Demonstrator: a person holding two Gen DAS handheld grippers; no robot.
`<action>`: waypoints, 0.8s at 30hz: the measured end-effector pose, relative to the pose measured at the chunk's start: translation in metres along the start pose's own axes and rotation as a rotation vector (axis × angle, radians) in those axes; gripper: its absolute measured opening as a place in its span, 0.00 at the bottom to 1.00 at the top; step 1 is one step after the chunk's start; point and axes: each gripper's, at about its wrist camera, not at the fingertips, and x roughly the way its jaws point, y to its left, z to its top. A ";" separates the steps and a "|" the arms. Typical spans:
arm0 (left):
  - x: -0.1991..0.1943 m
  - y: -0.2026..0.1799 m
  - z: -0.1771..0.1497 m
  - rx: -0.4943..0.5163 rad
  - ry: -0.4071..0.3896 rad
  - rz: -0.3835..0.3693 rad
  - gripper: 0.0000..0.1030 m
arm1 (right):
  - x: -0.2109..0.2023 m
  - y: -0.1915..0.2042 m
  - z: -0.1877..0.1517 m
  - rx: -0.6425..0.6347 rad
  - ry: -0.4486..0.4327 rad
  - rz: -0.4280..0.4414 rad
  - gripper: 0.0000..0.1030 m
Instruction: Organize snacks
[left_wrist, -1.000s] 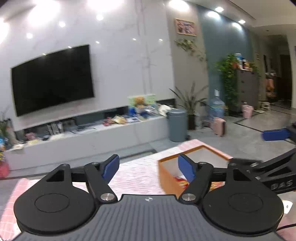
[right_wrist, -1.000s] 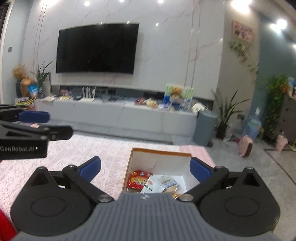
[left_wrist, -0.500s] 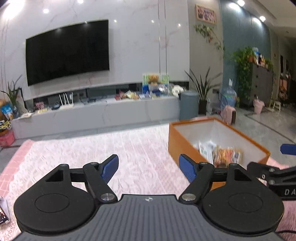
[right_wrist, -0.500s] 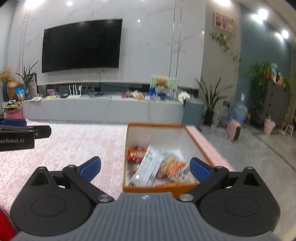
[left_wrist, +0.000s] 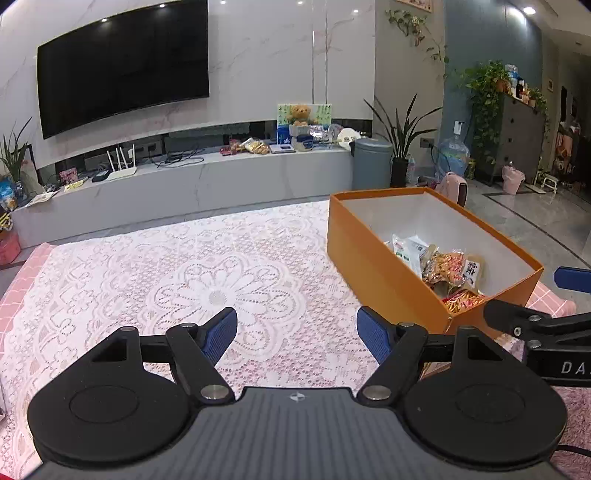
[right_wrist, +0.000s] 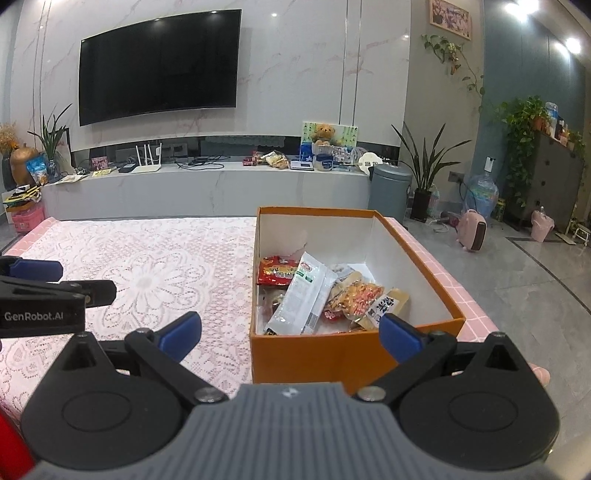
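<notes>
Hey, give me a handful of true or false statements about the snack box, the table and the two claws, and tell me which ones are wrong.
1. The orange cardboard box has its lid on. False: it is open at the top, with no lid on it.
2. Snack packets lie inside the box, among them a red packet and a long white packet. True.
3. The left claw is shut on a packet. False: its jaws are apart and nothing is between them.
4. The box stands on a table covered by a white lace cloth. True.
5. The right claw is open and empty. True.
6. The wall-mounted television is showing a programme. False: its screen is dark.
</notes>
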 end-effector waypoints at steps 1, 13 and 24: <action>0.001 0.000 -0.003 0.001 0.003 0.003 0.84 | 0.000 -0.001 0.000 0.002 0.001 -0.001 0.97; 0.001 -0.001 -0.001 0.004 0.004 0.028 0.84 | 0.003 -0.002 -0.001 0.020 0.014 0.011 0.97; 0.002 0.000 -0.001 0.001 0.013 0.031 0.84 | 0.004 0.000 -0.001 0.021 0.019 0.017 0.97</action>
